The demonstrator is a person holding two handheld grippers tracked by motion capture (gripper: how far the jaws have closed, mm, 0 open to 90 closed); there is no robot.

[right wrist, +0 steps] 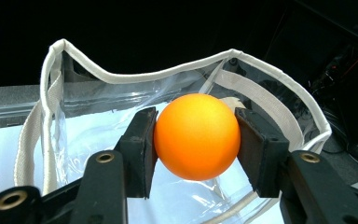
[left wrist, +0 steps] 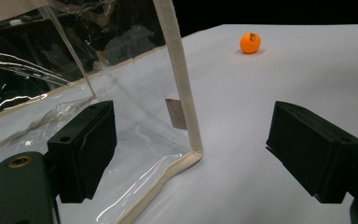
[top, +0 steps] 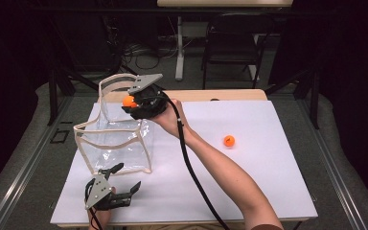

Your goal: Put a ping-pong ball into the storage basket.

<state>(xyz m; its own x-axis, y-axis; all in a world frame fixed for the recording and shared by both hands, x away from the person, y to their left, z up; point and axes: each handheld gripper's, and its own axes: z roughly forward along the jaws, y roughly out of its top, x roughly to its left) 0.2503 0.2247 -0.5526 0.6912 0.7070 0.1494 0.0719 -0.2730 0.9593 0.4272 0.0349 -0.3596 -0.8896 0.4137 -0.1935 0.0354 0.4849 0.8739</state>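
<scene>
Worktop [top: 268, 191] — flat white rectangular sheet, matt and smooth, carrying every item below. Clear bag [top: 117, 139] — soft see-through plastic, glossy and creased, edged and strapped in cream woven tape; boxy form, mouth open upward, standing at the left of the worktop with its near corner just ahead of the left tool. Right hand-held gripper [top: 135, 103] — black body with a grey three-cornered plate on top, reaching in from the right and poised over the far right part of the bag's mouth; its two black padded jaws are clamped on an orange ball [right wrist: 197, 136], one pad on each side, so the ball hangs above the opening rather than inside it. Left hand-held gripper [top: 124, 179] — same make, resting low at the near left, jaws wide apart with nothing between them, beside the bag's near corner but not touching it as far as can be seen. Second orange ball [top: 229, 140] — loose on the worktop, right of the bag and well apart from it. Both balls are smooth, matt, round and likely light and bouncy. Handling note — the drop should go best if the held ball is brought over the middle of the mouth, lowered below the tape rim, and only then released, since the limp walls could sag or fold.
</scene>
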